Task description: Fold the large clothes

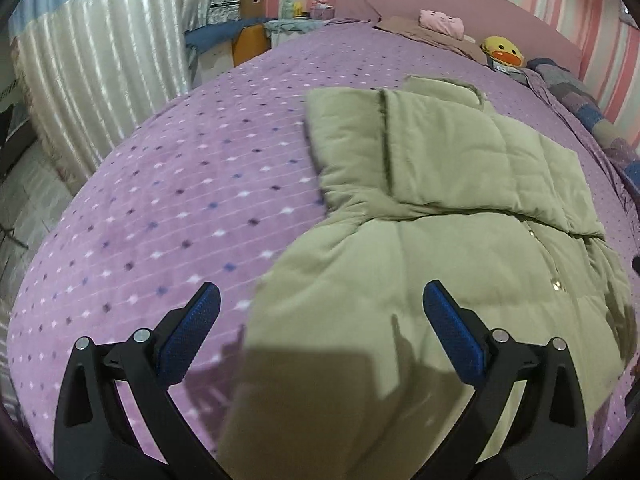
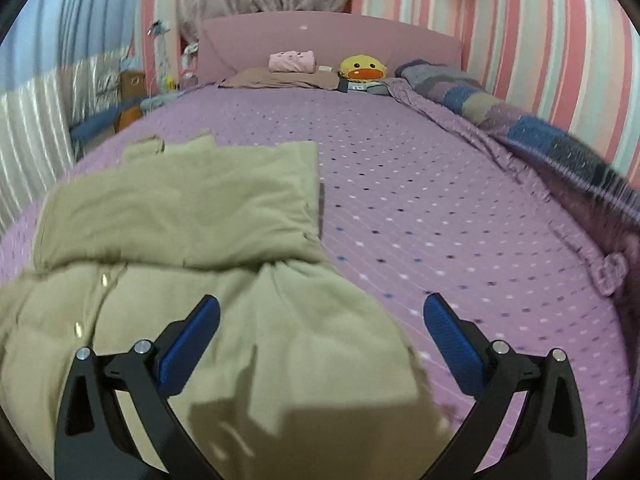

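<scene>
An olive-green padded jacket [image 1: 420,208] lies on the purple dotted bedspread [image 1: 168,200], its sleeves folded across the upper body. It also shows in the right wrist view [image 2: 192,220]. My left gripper [image 1: 320,300] is open and empty above the jacket's lower left edge. My right gripper [image 2: 322,312] is open and empty above the jacket's lower right edge. Both have blue pads [image 1: 452,332] spread wide. Small snap buttons [image 1: 556,284] run down the jacket front.
A pink headboard [image 2: 328,40], a brown pillow [image 2: 280,78], a pink folded cloth [image 2: 292,61] and a yellow duck plush [image 2: 362,68] lie at the bed's far end. A patchwork blanket [image 2: 520,120] runs along the striped wall. Curtains [image 1: 100,80] and boxes [image 1: 250,38] stand beside the bed.
</scene>
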The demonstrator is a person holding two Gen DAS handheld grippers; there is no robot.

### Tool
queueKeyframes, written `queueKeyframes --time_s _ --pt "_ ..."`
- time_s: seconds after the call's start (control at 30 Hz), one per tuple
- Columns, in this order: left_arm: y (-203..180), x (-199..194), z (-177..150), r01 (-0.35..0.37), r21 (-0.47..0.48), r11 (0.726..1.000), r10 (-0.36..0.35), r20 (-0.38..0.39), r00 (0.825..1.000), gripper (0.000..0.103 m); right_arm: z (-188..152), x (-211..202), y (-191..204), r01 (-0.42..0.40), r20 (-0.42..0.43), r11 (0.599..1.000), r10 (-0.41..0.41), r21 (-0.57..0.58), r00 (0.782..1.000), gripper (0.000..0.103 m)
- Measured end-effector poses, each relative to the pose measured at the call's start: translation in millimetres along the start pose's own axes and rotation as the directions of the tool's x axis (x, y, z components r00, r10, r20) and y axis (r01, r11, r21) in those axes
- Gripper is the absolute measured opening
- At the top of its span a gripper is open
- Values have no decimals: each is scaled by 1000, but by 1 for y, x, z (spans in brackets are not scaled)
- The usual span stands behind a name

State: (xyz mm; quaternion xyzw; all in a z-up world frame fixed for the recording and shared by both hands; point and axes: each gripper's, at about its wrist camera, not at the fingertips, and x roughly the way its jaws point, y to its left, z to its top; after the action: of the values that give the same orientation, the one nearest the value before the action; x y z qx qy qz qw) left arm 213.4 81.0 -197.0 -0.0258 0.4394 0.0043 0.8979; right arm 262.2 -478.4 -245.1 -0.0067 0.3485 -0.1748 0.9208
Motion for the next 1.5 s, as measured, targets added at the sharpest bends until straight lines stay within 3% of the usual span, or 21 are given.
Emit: queueKeyframes --time_s 0.13,0.3,0.43,0.5,0.6,0.7,0.87,1.17,1.33,1.5 --pt "16 -11 -5 12 -7 1000 -12 -37 999 100 -8 -20 -1 93 -12 994 -94 -60 995 101" --pt "16 -8 -19 17 31 999 -14 -74 997 100 -24 -37 3 99 -26 992 -101 -80 994 101" --pt "11 -13 -35 -8 68 998 10 -34 999 100 -37 -46 12 96 -31 990 -100 -99 994 101" --pt "11 -12 -42 -14 86 996 18 -50 999 100 -43 -50 14 82 -36 992 -86 -100 996 101" --pt "19 -12 -52 65 74 995 -58 -97 994 100 -53 -56 11 19 -61 998 -23 -58 998 101" --pt "27 -14 -56 68 49 996 -64 -75 995 100 -61 -58 5 -1 -81 1000 1 -6 997 101" --pt "44 -4 -61 75 9 997 -74 -89 993 100 -75 -55 -7 7 -93 999 -3 45 996 101" --pt "39 9 -65 86 68 994 -79 -98 992 100 -91 -48 -39 19 -79 995 -11 94 997 101" --pt "44 24 -68 122 10 993 -120 -119 986 100 -101 -40 -57 15 -88 984 1 180 996 101" --pt "49 35 -76 157 -21 987 -159 -129 979 100 -108 -37 -59 22 -78 985 -9 172 997 101"
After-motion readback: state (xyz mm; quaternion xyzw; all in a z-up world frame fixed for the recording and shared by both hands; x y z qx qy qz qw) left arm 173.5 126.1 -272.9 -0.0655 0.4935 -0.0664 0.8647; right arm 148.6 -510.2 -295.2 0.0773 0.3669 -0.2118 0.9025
